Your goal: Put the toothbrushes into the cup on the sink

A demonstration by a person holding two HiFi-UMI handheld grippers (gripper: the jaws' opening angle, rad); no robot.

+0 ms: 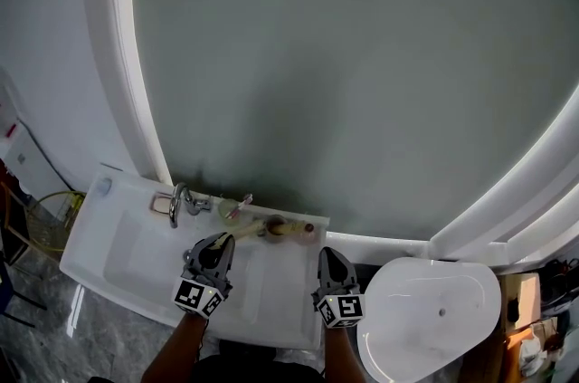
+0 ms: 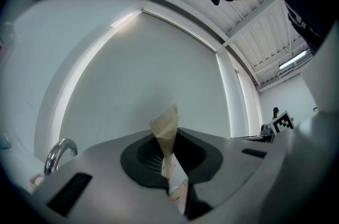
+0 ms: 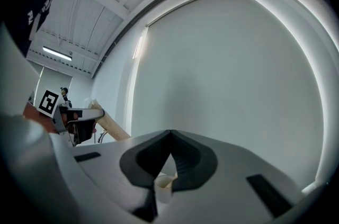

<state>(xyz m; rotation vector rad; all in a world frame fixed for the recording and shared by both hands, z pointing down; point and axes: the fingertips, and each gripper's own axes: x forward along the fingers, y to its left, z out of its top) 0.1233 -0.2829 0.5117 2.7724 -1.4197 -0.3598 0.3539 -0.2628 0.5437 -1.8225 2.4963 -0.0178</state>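
Note:
In the head view a white sink (image 1: 118,254) carries a cup (image 1: 276,228) on its back ledge, and a pink-headed toothbrush (image 1: 237,208) lies near the faucet (image 1: 181,202). My left gripper (image 1: 220,244) is shut on a toothbrush in a beige paper wrapper (image 1: 246,232), which points toward the cup. In the left gripper view the wrapper (image 2: 165,130) sticks up from between the jaws of the left gripper (image 2: 169,151). My right gripper (image 1: 327,256) hovers over the sink's right end. Its jaws meet with nothing between them in the right gripper view (image 3: 170,135), and a pale round rim (image 3: 164,183) shows below them.
A large oval mirror (image 1: 362,73) with a lit white frame fills the wall behind the sink. A white toilet (image 1: 434,309) stands to the right. A small pink item (image 1: 309,229) sits on the ledge right of the cup. A wire basket (image 1: 45,223) stands on the floor at left.

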